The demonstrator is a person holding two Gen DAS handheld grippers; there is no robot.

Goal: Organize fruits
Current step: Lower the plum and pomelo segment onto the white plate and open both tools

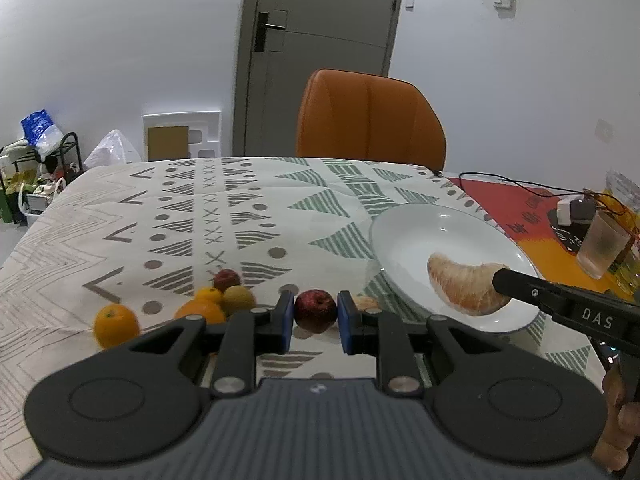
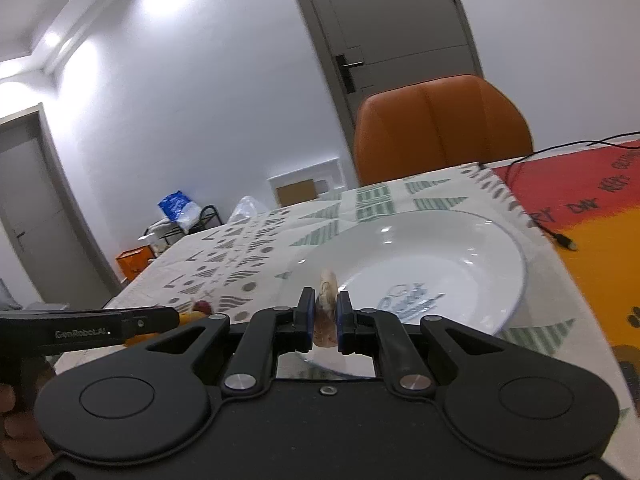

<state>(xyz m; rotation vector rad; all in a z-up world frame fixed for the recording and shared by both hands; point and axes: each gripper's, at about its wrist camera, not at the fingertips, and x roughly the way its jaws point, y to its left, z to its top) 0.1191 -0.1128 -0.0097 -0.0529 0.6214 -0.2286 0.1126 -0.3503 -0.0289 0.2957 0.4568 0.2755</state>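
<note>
Home dining room; clothed table [image 1: 240, 216], chair [image 1: 370, 116]

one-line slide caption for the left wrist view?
Left gripper closed on a red apple while the right gripper holds a pomelo segment over the white plate.

The left gripper [image 1: 315, 320] covered the near sides of one orange [image 1: 199, 312] and the green fruit [image 1: 239, 299]. A pale piece [image 1: 365, 303] behind its right pad showed only a sliver, too little to name. The apple [image 1: 315, 310] sat between the pads; whether they touched it could not be told. The right gripper's fingers [image 1: 516, 282] hid one end of the segment [image 1: 466, 288]. In the right wrist view the segment [image 2: 326, 312] showed edge-on, its lower part behind the pads, and the plate's [image 2: 472, 240] near rim lay under the gripper body. The fruits [image 2: 196, 312] there were mostly hidden by the left gripper. The glass [image 1: 602, 246] and clutter were cut by the frame edge.
</note>
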